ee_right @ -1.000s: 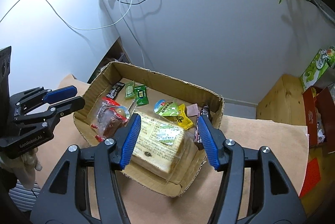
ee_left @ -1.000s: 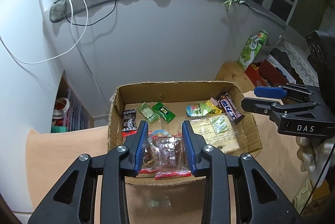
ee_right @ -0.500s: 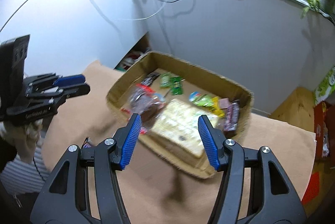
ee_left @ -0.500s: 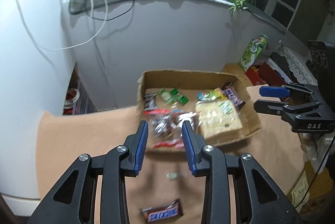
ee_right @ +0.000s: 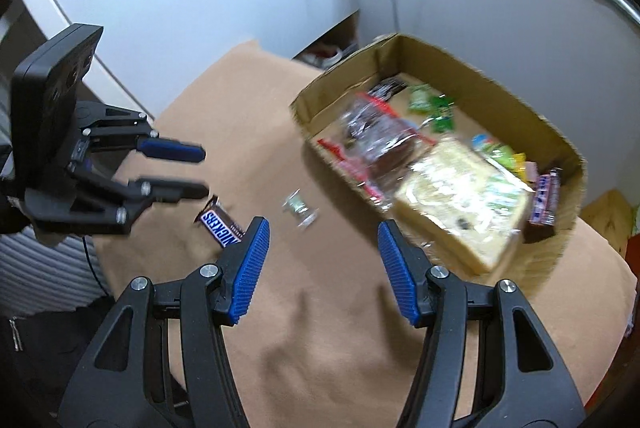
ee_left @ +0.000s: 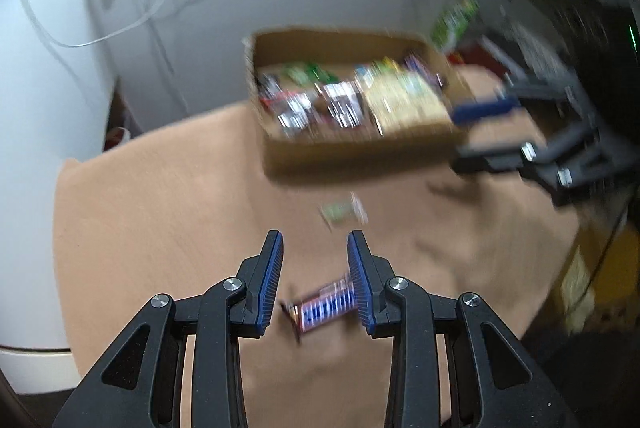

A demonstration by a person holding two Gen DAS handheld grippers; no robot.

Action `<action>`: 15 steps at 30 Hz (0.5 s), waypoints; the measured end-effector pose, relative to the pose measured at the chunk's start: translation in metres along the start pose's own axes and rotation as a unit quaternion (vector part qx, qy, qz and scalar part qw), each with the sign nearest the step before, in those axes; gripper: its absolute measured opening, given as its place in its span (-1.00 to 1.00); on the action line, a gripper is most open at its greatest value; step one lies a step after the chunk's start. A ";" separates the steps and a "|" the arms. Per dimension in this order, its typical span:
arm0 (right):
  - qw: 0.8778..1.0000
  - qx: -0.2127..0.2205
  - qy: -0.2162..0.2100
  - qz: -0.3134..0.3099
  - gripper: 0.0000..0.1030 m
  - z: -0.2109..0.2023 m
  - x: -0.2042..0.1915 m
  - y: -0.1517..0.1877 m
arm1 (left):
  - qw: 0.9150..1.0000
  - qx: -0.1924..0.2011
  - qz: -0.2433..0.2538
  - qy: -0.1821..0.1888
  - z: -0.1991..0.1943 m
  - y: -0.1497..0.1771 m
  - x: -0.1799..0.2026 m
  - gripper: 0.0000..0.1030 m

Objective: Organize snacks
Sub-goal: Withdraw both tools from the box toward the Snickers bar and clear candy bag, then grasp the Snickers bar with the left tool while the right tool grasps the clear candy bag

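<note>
Left claw (ee_left: 315, 278): jaws part-open, empty, above Snickers bar (ee_right: 219, 226) lying on desk (ee_right: 340, 328).
Right claw (ee_right: 324, 268): jaws wider, empty, over bare cloth.
Small candy (ee_right: 299, 208): loose, between bar and box.
Cardboard box (ee_right: 560, 148): holds other snacks, near desk's far edge.

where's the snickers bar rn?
On the tan tabletop, outside the cardboard box. In the right wrist view the Snickers bar lies just under the left gripper; a small clear-wrapped candy is its nearest neighbour.
</note>
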State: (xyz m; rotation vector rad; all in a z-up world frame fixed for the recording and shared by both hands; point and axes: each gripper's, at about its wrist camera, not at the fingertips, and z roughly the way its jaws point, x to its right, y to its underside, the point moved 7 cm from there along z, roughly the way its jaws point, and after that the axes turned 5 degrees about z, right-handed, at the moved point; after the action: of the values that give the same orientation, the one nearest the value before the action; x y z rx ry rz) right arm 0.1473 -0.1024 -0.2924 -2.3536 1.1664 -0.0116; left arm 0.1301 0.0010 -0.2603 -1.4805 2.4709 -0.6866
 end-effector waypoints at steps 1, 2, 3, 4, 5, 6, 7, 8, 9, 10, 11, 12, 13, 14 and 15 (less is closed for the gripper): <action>1.000 -0.008 -0.001 -0.005 0.15 0.007 -0.003 0.000 | 1.000 -0.010 0.012 -0.002 0.004 0.005 0.004 -0.35; 1.000 -0.012 -0.002 -0.008 0.15 0.011 -0.005 0.000 | 0.999 -0.024 0.026 -0.006 0.008 0.013 0.008 -0.34; 1.000 -0.018 -0.003 -0.013 0.15 0.017 -0.008 0.000 | 0.999 -0.030 0.032 -0.007 0.011 0.017 0.008 -0.34; 0.999 -0.026 -0.005 -0.019 0.15 0.024 -0.011 0.000 | 0.999 -0.038 0.038 -0.005 0.014 0.022 0.009 -0.34; 0.999 -0.031 -0.006 -0.023 0.15 0.029 -0.014 0.000 | 0.998 -0.046 0.046 -0.001 0.017 0.027 0.011 -0.34; 0.999 -0.037 -0.007 -0.029 0.15 0.036 -0.017 -0.001 | 0.997 -0.050 0.054 -0.001 0.019 0.031 0.012 -0.34; 0.999 -0.043 -0.007 -0.033 0.15 0.042 -0.019 -0.002 | 0.997 -0.053 0.061 -0.002 0.021 0.034 0.013 -0.34; 0.998 -0.049 -0.007 -0.037 0.15 0.048 -0.021 -0.002 | 0.996 -0.057 0.068 -0.001 0.023 0.036 0.014 -0.34; 0.998 -0.054 -0.008 -0.041 0.15 0.054 -0.024 -0.002 | 0.996 -0.058 0.074 0.000 0.025 0.038 0.015 -0.34; 0.997 -0.057 -0.009 -0.043 0.15 0.057 -0.026 -0.002 | 0.995 -0.060 0.081 0.003 0.027 0.039 0.016 -0.28; 0.997 -0.062 -0.008 -0.046 0.14 0.062 -0.027 -0.002 | 0.994 -0.060 0.087 0.005 0.028 0.039 0.017 -0.23; 0.997 -0.066 -0.007 -0.047 0.13 0.067 -0.028 -0.002 | 0.994 -0.059 0.091 0.006 0.029 0.039 0.017 -0.12; 0.996 -0.070 -0.006 -0.047 0.11 0.071 -0.029 -0.001 | 0.994 -0.057 0.095 0.008 0.030 0.039 0.017 -0.10; 0.996 -0.074 -0.007 -0.045 0.06 0.075 -0.028 -0.001 | 0.994 -0.056 0.097 0.011 0.032 0.038 0.016 -0.10; 0.996 -0.077 -0.005 -0.044 0.05 0.079 -0.027 -0.001 | 0.994 -0.055 0.097 0.015 0.034 0.037 0.015 -0.09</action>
State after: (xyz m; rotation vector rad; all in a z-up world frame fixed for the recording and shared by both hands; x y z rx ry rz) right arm 0.1488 -0.0467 -0.3551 -2.5354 1.0938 0.0612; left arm 0.1066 -0.0072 -0.3068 -1.2494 2.6682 -0.5483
